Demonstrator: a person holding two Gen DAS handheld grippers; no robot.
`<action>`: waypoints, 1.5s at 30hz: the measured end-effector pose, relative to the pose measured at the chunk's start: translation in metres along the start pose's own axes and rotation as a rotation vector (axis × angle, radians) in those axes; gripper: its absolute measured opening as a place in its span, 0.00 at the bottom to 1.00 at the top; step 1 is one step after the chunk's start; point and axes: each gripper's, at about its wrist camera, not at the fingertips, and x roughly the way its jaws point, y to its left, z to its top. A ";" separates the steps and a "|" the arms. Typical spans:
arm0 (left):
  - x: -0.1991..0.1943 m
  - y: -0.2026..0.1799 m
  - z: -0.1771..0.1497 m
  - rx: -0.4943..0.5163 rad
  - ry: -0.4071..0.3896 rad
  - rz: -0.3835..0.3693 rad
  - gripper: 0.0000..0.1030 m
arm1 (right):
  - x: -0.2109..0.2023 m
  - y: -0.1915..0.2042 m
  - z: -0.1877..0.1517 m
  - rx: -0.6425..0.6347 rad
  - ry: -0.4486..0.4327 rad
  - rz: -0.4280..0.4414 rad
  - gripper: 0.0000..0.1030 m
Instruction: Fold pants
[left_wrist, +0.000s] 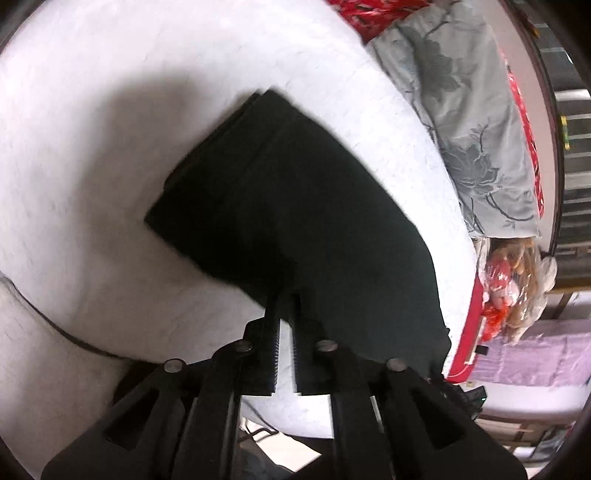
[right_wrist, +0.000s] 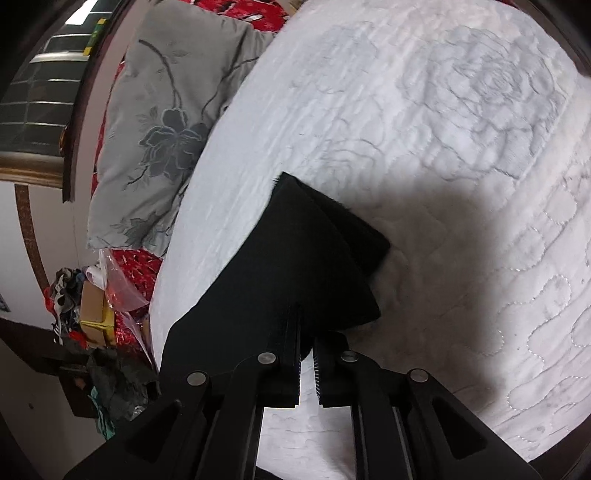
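Both grippers — left, right — pinch the near edge of the black pants.

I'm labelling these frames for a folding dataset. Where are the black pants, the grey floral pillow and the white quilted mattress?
black pants (left_wrist: 295, 192), left wrist view, middle of the folded cloth.
grey floral pillow (right_wrist: 166, 122), right wrist view, its dark flower print.
white quilted mattress (right_wrist: 461, 110), right wrist view, stitched rose pattern.

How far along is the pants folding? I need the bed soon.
Done: the black pants already lie in stacked layers on the white mattress. In hand: the left claw and right claw each pinch an edge of the cloth. Left: lay that edge over and let go.
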 end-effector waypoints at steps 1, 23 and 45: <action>0.002 -0.003 0.002 0.002 -0.005 0.001 0.27 | 0.000 0.002 0.001 -0.002 -0.002 -0.003 0.07; 0.013 -0.016 0.003 -0.021 0.014 0.156 0.04 | -0.006 0.015 0.019 -0.028 -0.032 0.057 0.03; 0.045 -0.094 -0.075 0.105 0.075 0.089 0.31 | -0.055 0.004 0.049 -0.148 -0.047 0.010 0.35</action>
